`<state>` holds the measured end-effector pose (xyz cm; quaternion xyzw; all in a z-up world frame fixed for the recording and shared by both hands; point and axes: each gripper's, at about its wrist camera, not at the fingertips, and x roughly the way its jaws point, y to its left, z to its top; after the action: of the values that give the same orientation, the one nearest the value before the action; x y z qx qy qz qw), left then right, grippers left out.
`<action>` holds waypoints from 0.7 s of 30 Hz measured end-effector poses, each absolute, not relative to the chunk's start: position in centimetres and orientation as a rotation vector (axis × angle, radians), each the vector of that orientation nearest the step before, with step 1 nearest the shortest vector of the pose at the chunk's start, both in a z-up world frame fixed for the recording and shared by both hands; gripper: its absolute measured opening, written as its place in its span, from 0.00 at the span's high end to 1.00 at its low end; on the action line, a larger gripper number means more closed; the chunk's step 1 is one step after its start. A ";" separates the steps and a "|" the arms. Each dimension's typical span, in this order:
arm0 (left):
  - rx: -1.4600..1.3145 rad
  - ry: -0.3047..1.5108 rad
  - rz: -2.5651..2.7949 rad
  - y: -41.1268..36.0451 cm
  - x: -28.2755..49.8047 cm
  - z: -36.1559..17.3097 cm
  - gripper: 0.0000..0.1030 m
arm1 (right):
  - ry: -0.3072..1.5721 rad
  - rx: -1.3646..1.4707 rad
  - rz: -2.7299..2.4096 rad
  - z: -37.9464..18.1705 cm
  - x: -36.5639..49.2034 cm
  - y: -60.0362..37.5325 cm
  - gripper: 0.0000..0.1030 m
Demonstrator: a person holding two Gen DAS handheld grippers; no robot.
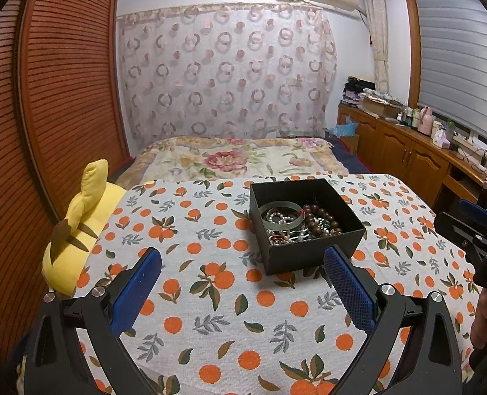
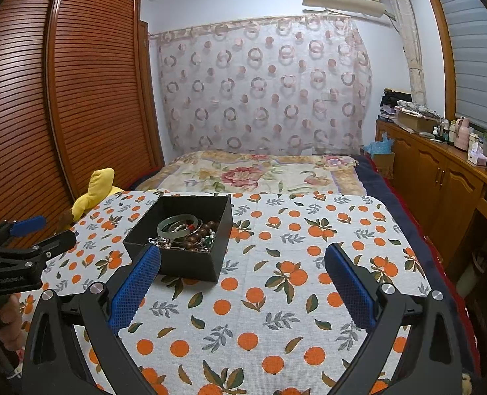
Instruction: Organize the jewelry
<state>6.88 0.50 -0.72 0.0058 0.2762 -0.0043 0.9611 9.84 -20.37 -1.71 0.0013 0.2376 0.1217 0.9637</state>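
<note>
Between the blue-padded fingers of the left claw [image 1: 242,265], which are standing wide apart and gripping nothing, the orange-and-leaf printed white cloth [image 1: 210,322] is showing. Just ahead of that claw and nearer its right finger, the square black open-topped box [image 1: 304,225] is sitting on the cloth, holding the jewelry: a pale green bangle [image 1: 281,215], a string of brown wooden beads [image 1: 322,219] and a tangle of silvery chains and pearls (too knotted to tell apart). Off to the left claw's left, a yellow plush toy [image 1: 78,227] is lying at the cloth's edge.

The right claw [image 2: 242,265] is likewise hovering with its fingers spread wide and empty, the black box [image 2: 184,240] lying just ahead of its left finger. Beyond both claws a flowered bedspread [image 2: 253,172] is stretching toward a pink-ringed sheer curtain [image 2: 263,82].
</note>
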 end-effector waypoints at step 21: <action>0.019 0.548 -0.009 0.6 6.6 0.0 0.07 | 0.475 0.006 0.246 -1.6 9.9 -20.7 0.02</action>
<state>6.59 0.58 0.03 0.0092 0.2704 -0.0044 0.9627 9.93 -20.74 -1.61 0.0027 0.2347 0.1216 0.9644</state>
